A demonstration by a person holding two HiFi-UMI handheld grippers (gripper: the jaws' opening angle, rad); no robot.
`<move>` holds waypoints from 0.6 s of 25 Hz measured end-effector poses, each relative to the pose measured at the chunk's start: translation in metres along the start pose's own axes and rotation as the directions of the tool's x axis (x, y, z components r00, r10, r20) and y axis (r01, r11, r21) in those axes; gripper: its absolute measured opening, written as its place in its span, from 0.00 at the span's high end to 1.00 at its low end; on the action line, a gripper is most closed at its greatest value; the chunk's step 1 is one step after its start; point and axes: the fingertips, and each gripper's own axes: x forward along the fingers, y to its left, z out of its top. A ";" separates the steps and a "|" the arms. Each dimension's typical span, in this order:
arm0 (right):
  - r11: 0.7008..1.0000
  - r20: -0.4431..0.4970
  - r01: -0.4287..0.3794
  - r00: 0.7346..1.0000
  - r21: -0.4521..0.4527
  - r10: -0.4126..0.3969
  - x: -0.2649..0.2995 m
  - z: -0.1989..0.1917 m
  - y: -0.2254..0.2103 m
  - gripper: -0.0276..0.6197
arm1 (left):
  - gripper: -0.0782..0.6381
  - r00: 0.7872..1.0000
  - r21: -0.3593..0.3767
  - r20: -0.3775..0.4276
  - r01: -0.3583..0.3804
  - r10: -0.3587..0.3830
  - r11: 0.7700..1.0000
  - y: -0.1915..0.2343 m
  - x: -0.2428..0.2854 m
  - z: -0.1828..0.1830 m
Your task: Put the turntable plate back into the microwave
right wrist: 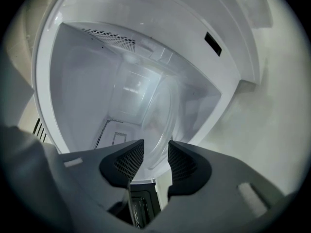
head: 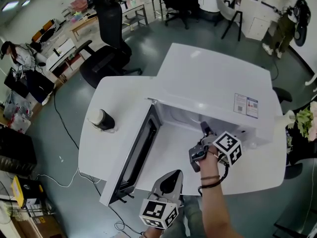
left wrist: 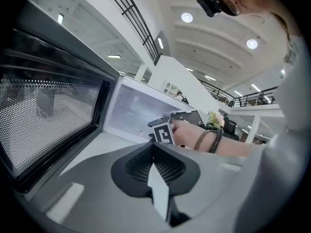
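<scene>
L tongs (left wrist: 154, 147) are showing a matte grey moulded shell w/ black ribbed pads (left wrist: 138, 163), and a pale strip is running down the centre seam. R tongs (right wrist: 150, 155) are showing the same grey shell + black mesh-textured pads (right wrist: 127, 162), w/ pale rectangular inlays sitting on the arms. Each unit is carrying a white cube w/ black square markers: L cube (head: 158, 213), R cube (head: 228, 148). A thin black cord (head: 227, 171) is looping off the R unit's dark rear. Person is wearing dark bands (head: 210, 179) on the R wrist and a black cam (left wrist: 209, 4) on the head.
</scene>
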 end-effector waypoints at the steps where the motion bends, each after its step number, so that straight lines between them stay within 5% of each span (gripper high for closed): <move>1: 1.000 -0.002 0.003 1.000 0.005 -0.003 -0.001 -0.001 -0.002 0.75 | 0.89 1.000 0.000 0.000 0.001 -0.001 1.000 -0.001 0.000 0.000; 9: 0.991 0.004 -0.110 0.994 -0.080 0.111 -0.005 0.005 0.034 0.75 | 0.89 1.000 0.005 0.004 0.008 -0.008 1.000 -0.003 -0.004 -0.001; 15: 0.992 0.005 -0.090 0.996 -0.086 0.091 -0.014 0.009 0.039 0.75 | 0.89 1.000 0.004 0.009 0.017 -0.017 1.000 -0.008 -0.007 0.002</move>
